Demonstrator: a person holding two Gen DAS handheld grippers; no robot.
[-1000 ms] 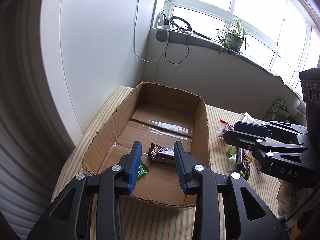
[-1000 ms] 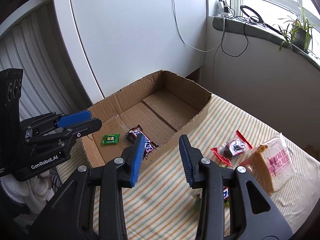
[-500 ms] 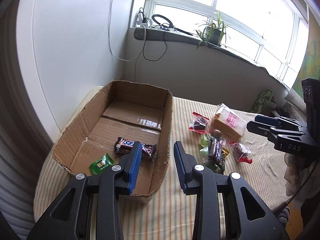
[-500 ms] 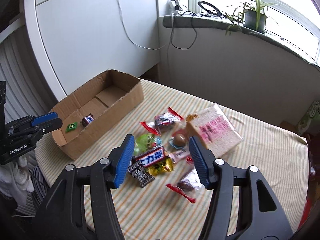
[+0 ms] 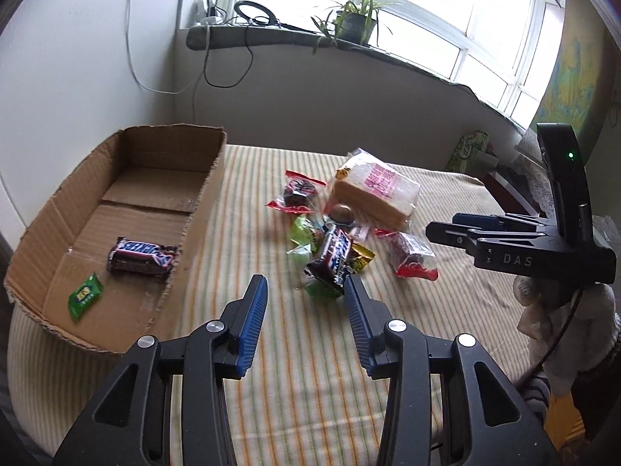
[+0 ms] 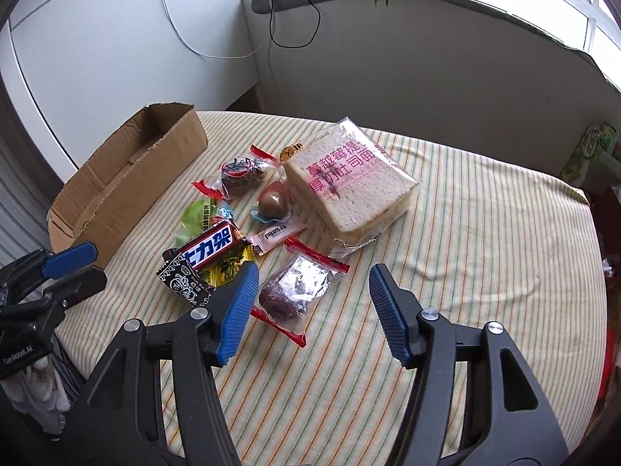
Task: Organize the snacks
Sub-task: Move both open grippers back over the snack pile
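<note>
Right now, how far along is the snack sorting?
Done: a Snickers bar and a green candy packet lie in the cardboard box. In hand: nothing; left gripper and right gripper are open. Left: the bread bag, second Snickers bar, red-ended packets and other small sweets on the tablecloth.

Striped tablecloth [image 5: 295, 369], potted plant [image 5: 355, 23] on the windowsill [image 5: 388, 52], black cable [image 5: 217, 73] hanging down the wall, green box [image 6: 594, 147] at the table's far corner

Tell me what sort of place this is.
Probably a room in a home: a table under a striped cloth, a windowsill with a potted plant and charger cables, and packaged snacks beside a cardboard box.
</note>
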